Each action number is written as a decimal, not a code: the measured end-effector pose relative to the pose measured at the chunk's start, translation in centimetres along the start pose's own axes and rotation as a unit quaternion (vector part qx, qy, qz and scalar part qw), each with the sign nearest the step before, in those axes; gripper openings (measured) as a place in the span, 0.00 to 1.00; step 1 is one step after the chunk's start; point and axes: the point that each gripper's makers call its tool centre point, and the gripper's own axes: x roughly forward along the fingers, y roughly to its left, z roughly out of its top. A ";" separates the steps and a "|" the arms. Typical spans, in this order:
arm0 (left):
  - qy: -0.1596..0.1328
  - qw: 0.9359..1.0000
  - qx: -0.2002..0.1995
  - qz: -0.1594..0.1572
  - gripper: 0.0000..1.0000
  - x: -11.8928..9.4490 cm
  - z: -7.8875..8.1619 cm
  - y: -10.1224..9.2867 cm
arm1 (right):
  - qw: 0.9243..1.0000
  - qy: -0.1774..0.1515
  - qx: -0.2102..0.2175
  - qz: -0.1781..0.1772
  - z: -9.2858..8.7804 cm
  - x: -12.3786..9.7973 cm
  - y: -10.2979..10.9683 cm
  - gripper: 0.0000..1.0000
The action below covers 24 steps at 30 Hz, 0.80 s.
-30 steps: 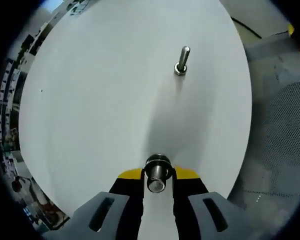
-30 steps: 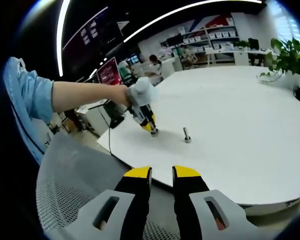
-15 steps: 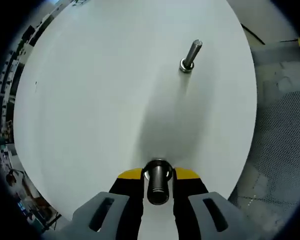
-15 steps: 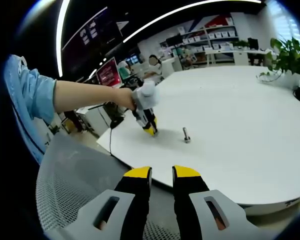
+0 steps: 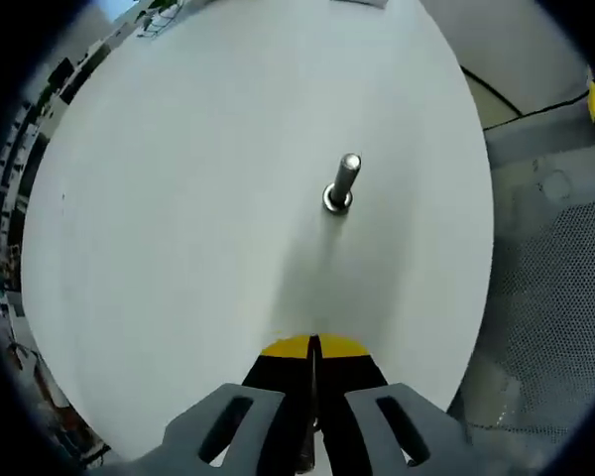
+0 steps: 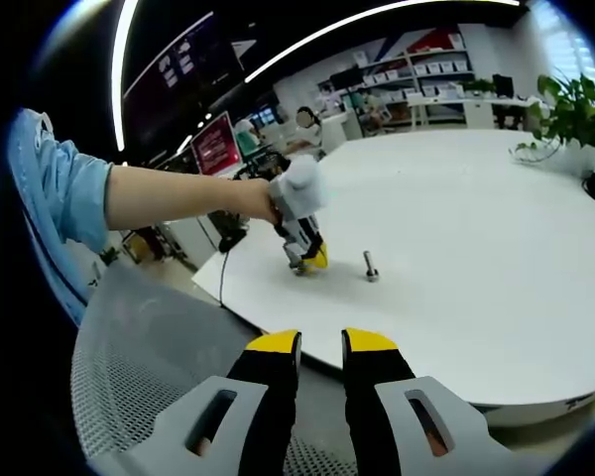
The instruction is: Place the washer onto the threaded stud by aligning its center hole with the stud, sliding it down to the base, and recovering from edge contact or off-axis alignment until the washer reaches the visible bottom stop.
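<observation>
Jaws of left gripper (image 5: 313, 347) now closed together, nearer stud (image 5: 341, 182).

Background items, office workspace

White round table (image 6: 496, 258) centre; potted plant (image 6: 575, 114) upper right; grey mesh chair (image 6: 139, 367) lower left; shelving (image 6: 426, 84) top; red screen (image 6: 215, 144) upper left.

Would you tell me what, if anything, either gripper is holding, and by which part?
The right gripper is open and holds nothing. The left gripper has its jaws pressed together; whether a thin washer is pinched between them cannot be told.
</observation>
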 end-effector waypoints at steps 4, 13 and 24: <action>-0.052 0.998 -0.020 0.014 0.00 -2.5 0.8 -0.1 | 1.000 0.002 -0.002 0.002 -0.1 0.0 0.1 0.19; -0.168 0.980 -0.099 0.036 0.00 -11.2 -0.6 -2.9 | 1.000 0.000 -0.006 0.007 0.0 0.0 0.2 0.19; -0.284 0.927 -0.225 0.096 0.04 -19.6 -7.5 -7.9 | 1.000 0.003 -0.009 0.010 0.0 0.0 0.4 0.20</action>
